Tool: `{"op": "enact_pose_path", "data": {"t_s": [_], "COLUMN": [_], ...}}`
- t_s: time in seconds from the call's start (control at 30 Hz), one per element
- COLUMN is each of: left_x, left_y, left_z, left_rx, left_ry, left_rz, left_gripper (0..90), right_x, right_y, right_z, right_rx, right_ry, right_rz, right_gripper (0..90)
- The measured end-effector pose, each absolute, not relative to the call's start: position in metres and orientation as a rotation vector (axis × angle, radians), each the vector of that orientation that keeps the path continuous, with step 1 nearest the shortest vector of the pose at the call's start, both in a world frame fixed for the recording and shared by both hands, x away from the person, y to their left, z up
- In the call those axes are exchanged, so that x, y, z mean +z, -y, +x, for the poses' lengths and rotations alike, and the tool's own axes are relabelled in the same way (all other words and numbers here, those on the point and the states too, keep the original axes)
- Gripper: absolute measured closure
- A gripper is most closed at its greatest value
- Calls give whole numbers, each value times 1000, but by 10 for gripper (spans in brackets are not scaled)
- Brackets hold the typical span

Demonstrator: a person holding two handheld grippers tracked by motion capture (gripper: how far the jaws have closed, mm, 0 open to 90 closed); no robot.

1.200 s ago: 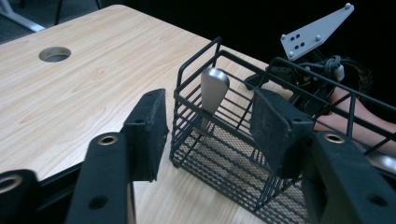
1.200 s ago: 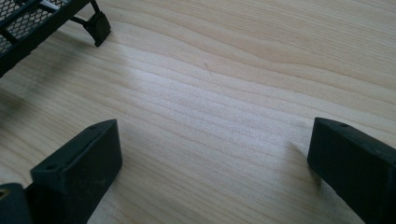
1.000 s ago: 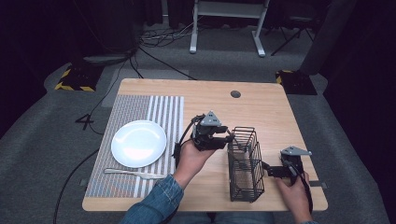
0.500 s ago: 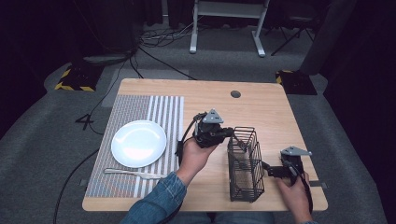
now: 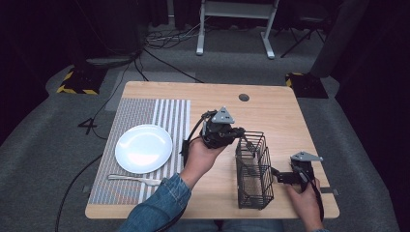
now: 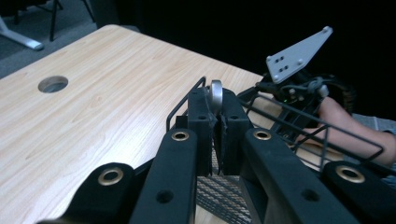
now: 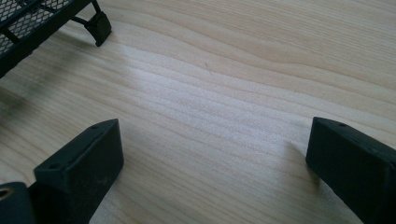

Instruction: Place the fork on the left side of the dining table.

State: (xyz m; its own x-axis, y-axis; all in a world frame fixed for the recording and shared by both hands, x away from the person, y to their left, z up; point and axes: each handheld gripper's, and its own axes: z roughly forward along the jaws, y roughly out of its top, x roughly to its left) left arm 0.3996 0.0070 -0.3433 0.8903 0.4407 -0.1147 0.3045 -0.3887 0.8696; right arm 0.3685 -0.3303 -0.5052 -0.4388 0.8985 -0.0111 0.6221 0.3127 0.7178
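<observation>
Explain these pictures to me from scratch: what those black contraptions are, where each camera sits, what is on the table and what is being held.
There is no robot arm: a person holds a hand-operated two-jaw gripper in each hand. The high view looks down from above the person's side of the wooden table. The other two pictures come from cameras riding on the grippers, looking along their black jaws.

On the table lie a striped placemat with a white plate and a fork on it, and a black wire basket.

The left gripper is shut on the silver handle end of a utensil standing in the basket; which utensil I cannot tell. The right gripper rests open beside the basket, holding nothing.
</observation>
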Motion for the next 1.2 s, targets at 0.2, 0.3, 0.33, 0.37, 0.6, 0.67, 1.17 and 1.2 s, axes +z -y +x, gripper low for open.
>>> {"op": "enact_pose_path", "data": {"t_s": [0.2,0.3,0.33,0.37,0.6,0.67,1.17,1.2], "left_x": [-326,-319,-318,-314,-304,-300,-280,-280], "left_y": [-12,-14,-15,-16,-23,-25,-59,-59], "left_z": [395,394,394,394,395,395,396,396], "left_rx": [166,162,156,153,137,142,146,146], "left_ry": [-507,-496,-490,-479,-454,-444,-434,-434], "left_rz": [2004,2004,2004,2011,2014,2014,1969,1969], "left_gripper": [864,864,864,864,864,864,864,864], "right_x": [-505,-505,-505,-505,-505,-505,-505,-505], "right_y": [330,330,330,330,330,330,330,330], "right_z": [368,368,368,368,368,369,368,368], "right_rx": [911,911,911,911,910,911,912,912], "right_ry": [-2174,-2174,-2174,-2174,-2174,-2174,-2172,-2172], "right_rz": [1352,1351,1351,1352,1351,1350,1353,1353], "right_gripper": [39,39,39,39,39,39,42,42]}}
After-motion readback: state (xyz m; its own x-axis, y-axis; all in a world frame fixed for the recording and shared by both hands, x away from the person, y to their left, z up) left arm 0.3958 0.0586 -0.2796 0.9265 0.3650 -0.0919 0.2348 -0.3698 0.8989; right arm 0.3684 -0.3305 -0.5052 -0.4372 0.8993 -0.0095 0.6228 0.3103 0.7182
